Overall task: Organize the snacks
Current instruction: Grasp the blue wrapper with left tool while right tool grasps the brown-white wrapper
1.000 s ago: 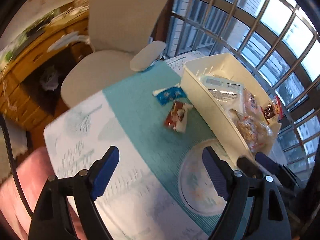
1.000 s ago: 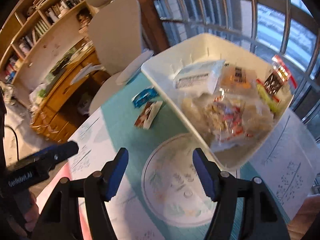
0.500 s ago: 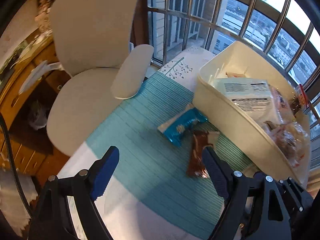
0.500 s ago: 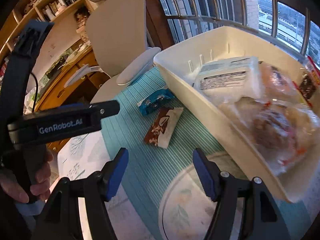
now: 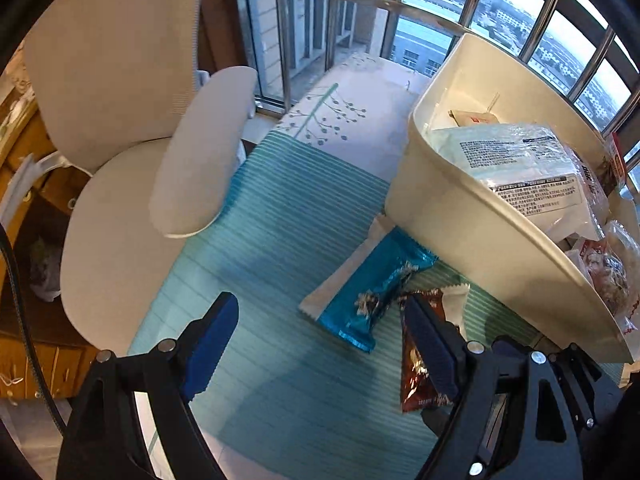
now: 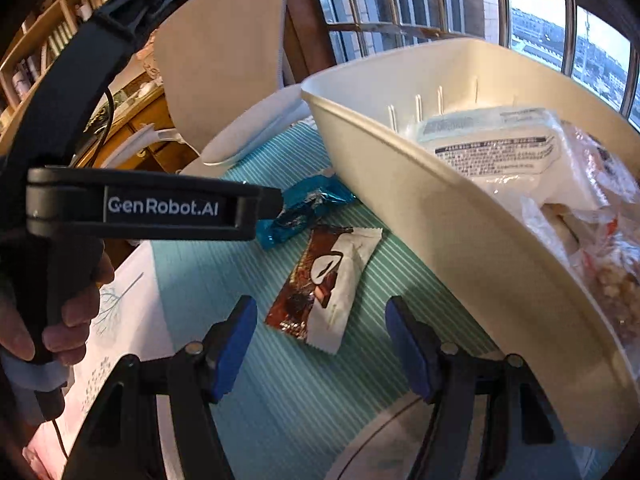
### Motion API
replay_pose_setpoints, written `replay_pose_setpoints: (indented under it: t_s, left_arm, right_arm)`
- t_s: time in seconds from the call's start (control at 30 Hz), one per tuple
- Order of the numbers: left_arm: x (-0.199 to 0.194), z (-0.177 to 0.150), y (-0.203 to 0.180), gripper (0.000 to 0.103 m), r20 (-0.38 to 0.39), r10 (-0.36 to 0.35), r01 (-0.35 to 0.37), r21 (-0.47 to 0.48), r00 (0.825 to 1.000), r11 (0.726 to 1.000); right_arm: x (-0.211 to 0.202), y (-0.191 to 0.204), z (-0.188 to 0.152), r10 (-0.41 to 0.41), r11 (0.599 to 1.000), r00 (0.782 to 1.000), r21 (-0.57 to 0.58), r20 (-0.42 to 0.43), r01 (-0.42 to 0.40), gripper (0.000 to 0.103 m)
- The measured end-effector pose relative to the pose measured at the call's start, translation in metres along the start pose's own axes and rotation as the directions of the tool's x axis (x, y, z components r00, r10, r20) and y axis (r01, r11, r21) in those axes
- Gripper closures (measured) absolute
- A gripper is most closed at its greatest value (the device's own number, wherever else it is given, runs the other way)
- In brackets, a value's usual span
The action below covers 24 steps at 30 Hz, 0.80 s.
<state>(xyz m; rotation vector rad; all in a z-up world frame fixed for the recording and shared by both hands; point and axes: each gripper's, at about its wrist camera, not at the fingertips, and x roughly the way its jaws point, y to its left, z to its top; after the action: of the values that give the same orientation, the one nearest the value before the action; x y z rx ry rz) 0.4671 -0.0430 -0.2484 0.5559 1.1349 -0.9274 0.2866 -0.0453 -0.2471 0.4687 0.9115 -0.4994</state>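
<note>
Left gripper (image 5: pixel 324 336) hangs low over the teal striped mat (image 5: pixel 280 240), jaws spread wide, nothing between them; right gripper (image 6: pixel 320 340) likewise spread and empty, held just above the same mat. Two loose snacks lie on the mat beside the cream bin (image 5: pixel 472 232): a blue wrapper (image 5: pixel 372 292) with a white edge, one end touching or nearly touching the bin's base; a brown-and-white wrapper (image 6: pixel 324 284) lying flat just beside it, their near ends meeting in the left wrist view. In the left view the brown-and-white packet is partly covered by the left gripper's right-hand finger (image 5: pixel 432 348); in the right view it sits between and just ahead of the right gripper's fingertips, not touched. Bin holds several bagged snacks, a large pale printed bag (image 6: pixel 492 144) on top, clear bags of nuts or similar toward the near end. Left gripper body, gripped by a hand (image 6: pixel 52 312), crosses the right view above the blue wrapper. White chair (image 5: pixel 120 140) stands against the table edge; barred window (image 5: pixel 440 8) behind.
</note>
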Motion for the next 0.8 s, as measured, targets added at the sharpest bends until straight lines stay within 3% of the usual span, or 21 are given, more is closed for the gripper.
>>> replay_pose_setpoints:
  t_s: [0.27, 0.37, 0.47, 0.6, 0.8]
  left_arm:
    - [0.023, 0.009, -0.008, 0.019, -0.001, -0.011, 0.011, 0.030, 1.000, 0.999]
    - [0.029, 0.012, -0.009, 0.019, 0.001, -0.014, 0.014, 0.033, 1.000, 0.999]
    - [0.035, 0.013, -0.013, 0.020, -0.009, -0.018, 0.018, 0.043, 1.000, 0.999]
    - [0.038, 0.013, -0.019, 0.035, 0.003, -0.010, 0.010, 0.058, 1.000, 0.998]
    - [0.035, 0.010, -0.022, 0.056, 0.057, -0.005, 0.003, 0.041, 0.998, 0.999]
  right_arm:
    - [0.014, -0.003, 0.004, -0.043, 0.999, 0.999, -0.029, -0.003, 0.043, 0.036]
    - [0.012, -0.006, 0.007, -0.008, 1.000, 0.999, -0.013, 0.039, 0.009, 0.036]
    - [0.019, -0.001, 0.008, -0.014, 0.999, 1.000, -0.052, 0.024, 0.015, 0.036]
    - [0.019, -0.002, 0.007, -0.013, 0.998, 0.999, -0.061, 0.029, 0.014, 0.040]
    - [0.018, -0.009, 0.006, -0.045, 0.997, 0.998, -0.058, 0.037, 0.048, 0.063]
